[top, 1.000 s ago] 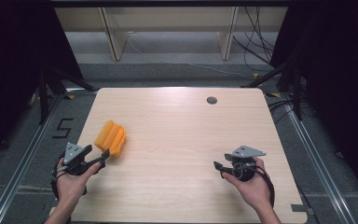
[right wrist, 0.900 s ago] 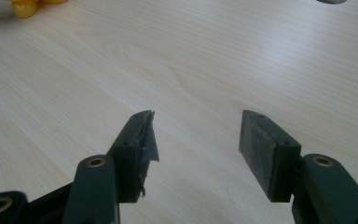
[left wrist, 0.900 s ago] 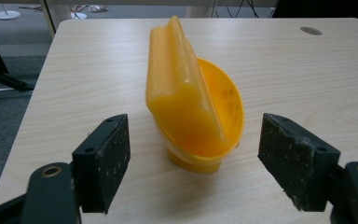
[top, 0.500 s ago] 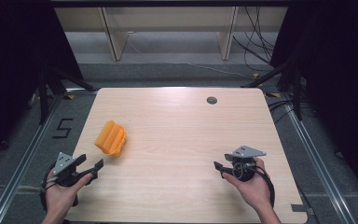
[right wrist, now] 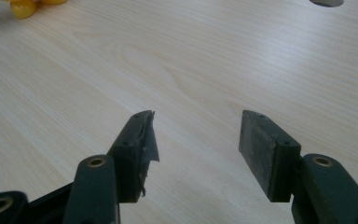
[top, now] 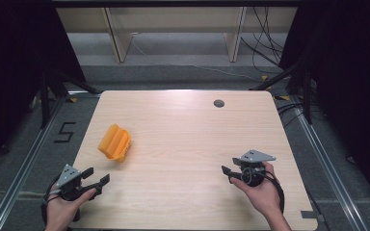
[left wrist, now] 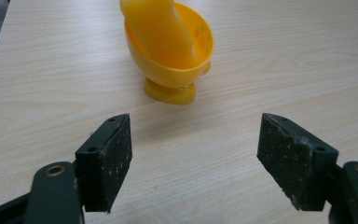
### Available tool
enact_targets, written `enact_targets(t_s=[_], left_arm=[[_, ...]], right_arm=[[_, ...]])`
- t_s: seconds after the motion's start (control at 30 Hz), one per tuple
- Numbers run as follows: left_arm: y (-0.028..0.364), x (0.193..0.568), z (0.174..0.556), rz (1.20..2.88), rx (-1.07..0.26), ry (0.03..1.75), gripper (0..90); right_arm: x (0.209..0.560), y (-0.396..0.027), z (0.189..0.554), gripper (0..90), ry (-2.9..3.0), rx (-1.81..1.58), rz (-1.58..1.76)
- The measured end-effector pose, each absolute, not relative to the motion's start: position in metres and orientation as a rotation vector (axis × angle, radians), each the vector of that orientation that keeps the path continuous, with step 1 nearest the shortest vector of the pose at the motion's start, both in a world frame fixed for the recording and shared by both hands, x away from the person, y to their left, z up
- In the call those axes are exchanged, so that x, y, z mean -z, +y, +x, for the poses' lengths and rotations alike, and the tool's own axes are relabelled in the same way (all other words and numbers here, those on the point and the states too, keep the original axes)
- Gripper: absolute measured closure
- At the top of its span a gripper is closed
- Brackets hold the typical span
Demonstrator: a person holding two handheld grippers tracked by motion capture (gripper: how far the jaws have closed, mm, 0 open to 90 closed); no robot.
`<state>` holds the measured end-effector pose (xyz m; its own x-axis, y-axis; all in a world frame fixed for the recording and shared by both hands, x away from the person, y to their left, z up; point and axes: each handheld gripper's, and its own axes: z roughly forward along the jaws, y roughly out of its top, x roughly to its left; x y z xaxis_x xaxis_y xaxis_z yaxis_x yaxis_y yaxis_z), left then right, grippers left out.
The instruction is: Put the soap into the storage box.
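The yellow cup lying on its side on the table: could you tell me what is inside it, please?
In the left gripper view, the yellow cup holds a yellow piece leaning from its mouth. The cup's floor beneath that piece is covered, so anything there is hidden.

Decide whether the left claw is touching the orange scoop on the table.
Apart. The left gripper view shows bare wood between the open left claw and the orange scoop; the high view shows the same gap on the table.
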<state>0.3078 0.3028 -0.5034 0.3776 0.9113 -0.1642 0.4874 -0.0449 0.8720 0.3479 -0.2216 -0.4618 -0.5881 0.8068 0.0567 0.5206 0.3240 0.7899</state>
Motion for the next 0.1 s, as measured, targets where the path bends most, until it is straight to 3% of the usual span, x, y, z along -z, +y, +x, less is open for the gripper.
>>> enact_targets(t_s=[0.1], left_arm=[[0.3038,0.5038,0.3083,1.673,-0.553,1.267,25.5]], right_arm=[[0.4614,-0.2221,0.3482,45.4,2.248,-1.142,1.183]])
